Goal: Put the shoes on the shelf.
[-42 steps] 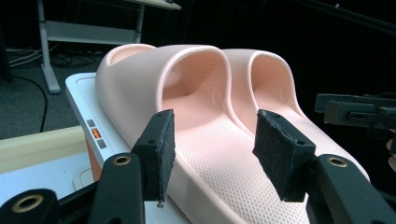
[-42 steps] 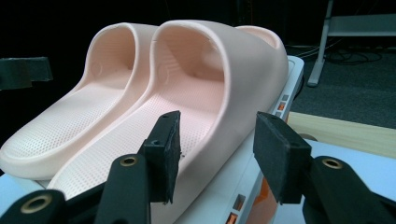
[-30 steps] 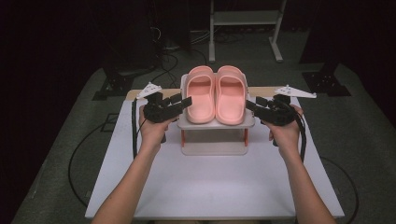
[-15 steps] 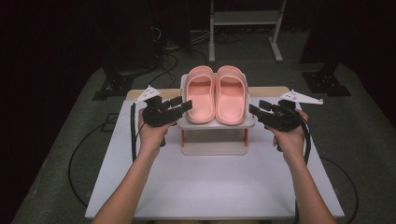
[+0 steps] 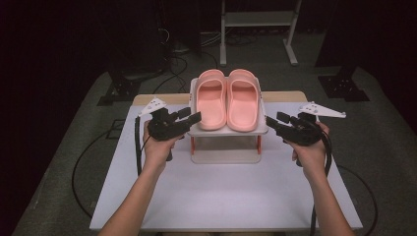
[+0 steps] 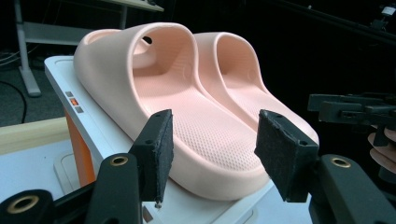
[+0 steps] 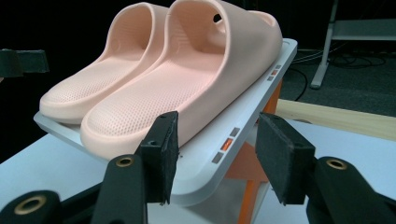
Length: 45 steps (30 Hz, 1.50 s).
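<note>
From where I sit, light falls from above onto the white bench (image 5: 221,196), which comes up bright and even, while the floor and room beyond it drop off into near black. The pink slippers (image 5: 227,98) are evenly lit without glare, and the stand (image 5: 226,130) under them throws only a soft shadow on the bench. In both gripper views the slippers are sharp and the background is dim and soft; the high view looks a little grainy and soft overall.
</note>
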### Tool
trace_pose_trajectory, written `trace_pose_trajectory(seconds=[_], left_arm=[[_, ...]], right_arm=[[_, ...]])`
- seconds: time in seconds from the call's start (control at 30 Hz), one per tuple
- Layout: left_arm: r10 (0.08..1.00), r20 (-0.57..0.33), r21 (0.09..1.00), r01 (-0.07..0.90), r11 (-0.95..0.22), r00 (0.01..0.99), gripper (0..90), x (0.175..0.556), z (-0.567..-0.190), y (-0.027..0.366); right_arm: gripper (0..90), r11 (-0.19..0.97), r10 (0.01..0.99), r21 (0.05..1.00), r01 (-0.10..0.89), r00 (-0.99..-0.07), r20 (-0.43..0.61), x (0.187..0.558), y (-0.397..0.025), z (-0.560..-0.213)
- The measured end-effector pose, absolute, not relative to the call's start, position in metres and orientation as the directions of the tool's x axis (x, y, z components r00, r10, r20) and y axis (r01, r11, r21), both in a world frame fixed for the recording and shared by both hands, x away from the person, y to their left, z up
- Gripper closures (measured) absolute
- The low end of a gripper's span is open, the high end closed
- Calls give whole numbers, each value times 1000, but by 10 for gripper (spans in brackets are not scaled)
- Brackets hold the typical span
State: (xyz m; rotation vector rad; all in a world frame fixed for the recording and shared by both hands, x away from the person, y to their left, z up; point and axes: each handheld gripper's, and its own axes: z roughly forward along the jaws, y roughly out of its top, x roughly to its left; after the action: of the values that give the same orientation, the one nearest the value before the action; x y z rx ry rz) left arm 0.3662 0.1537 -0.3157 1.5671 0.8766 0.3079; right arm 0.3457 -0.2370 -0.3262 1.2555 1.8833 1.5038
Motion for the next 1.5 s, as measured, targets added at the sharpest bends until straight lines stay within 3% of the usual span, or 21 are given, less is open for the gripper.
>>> trace_pose_trajectory(seconds=[1.5], left_arm=[[636,-305,935,348,60,708,410,335,-343,174]], right_arm=[[453,15,827,929,370,-526,196,309,-251,-353]])
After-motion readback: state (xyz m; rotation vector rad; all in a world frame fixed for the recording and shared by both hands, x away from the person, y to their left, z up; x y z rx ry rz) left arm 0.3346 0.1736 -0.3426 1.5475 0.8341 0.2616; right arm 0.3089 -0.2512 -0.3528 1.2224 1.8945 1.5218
